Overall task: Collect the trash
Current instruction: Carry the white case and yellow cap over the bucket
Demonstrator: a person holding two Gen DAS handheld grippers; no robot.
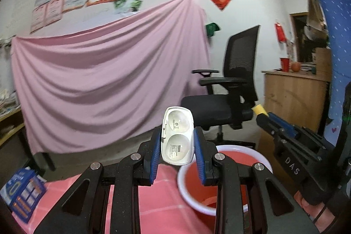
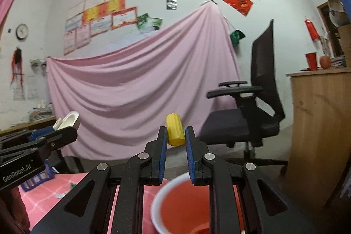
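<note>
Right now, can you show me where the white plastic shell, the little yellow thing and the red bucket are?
white plastic shell (image 1: 177, 135): left wrist view, on its middle, between the two round hollows.
yellow cap (image 2: 174, 132): right wrist view, on its ribbed side.
red bucket (image 1: 258, 157): left wrist view, on the white rim.

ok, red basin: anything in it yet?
Cannot tell. The red basin shows bare near its rim, but both views have the hand-held gripper linkages hiding its bottom.
</note>
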